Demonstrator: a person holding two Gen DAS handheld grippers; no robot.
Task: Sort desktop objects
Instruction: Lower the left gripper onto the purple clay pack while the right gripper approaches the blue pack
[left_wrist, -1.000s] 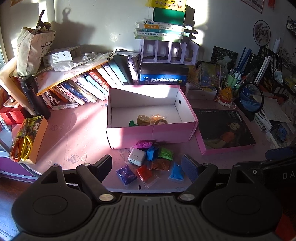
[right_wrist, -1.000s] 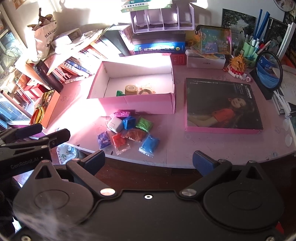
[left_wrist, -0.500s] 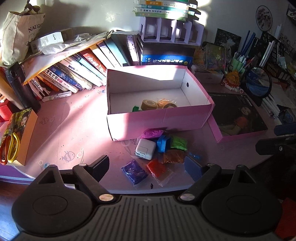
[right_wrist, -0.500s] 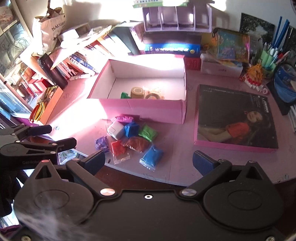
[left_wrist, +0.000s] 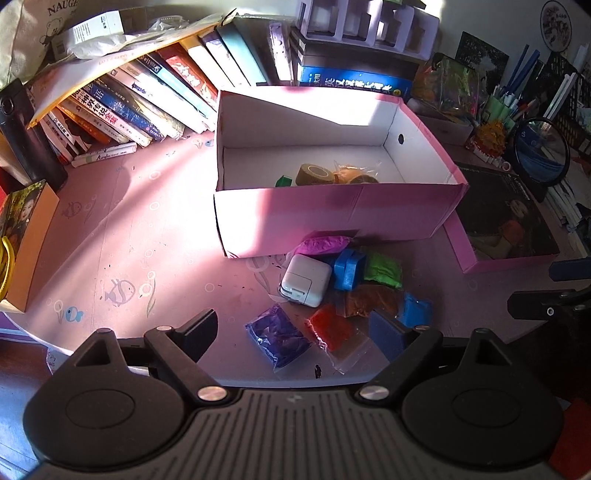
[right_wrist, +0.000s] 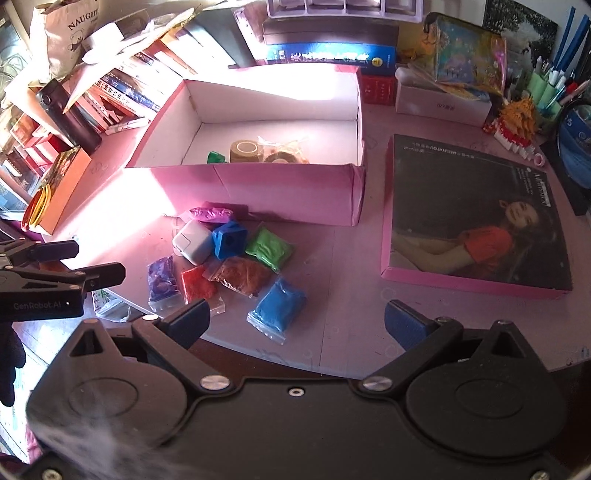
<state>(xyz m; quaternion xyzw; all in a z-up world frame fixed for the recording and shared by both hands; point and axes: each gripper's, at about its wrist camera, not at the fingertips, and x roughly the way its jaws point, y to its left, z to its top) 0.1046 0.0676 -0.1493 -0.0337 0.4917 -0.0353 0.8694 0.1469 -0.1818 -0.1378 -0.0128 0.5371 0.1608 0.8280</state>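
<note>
Tongs on both sides had come in closer over the past second: the cluster of small things and the pink box (left_wrist: 332, 218) filled more of each wrist view than before, and nothing on the bench (left_wrist: 129, 236) itself had shifted. The left tongs (left_wrist: 295, 328) stood wide and empty, fingertips low over the near edge, with the purple bag (left_wrist: 277, 339) and red bag (left_wrist: 332, 328) lying between them. The right tongs (right_wrist: 295, 321) were likewise wide and empty, hovering near the blue bag (right_wrist: 277, 306).

The unsorted pile sat just in front of the box's near wall: a white charger (left_wrist: 304, 280), a blue block (left_wrist: 347, 269), a magenta bag (left_wrist: 325, 243) touching the wall, a green bag (left_wrist: 382, 269) and a brown bag (left_wrist: 369, 299). Inside the box already lay a tape roll (left_wrist: 316, 173), a small green piece (left_wrist: 283, 181) and a clear bag (left_wrist: 354, 173). The box lid (right_wrist: 472, 221) rested apart to the right.

The approach suggested a pick was about to begin, probably on the nearest bags; most of the sorting seemed still ahead.
</note>
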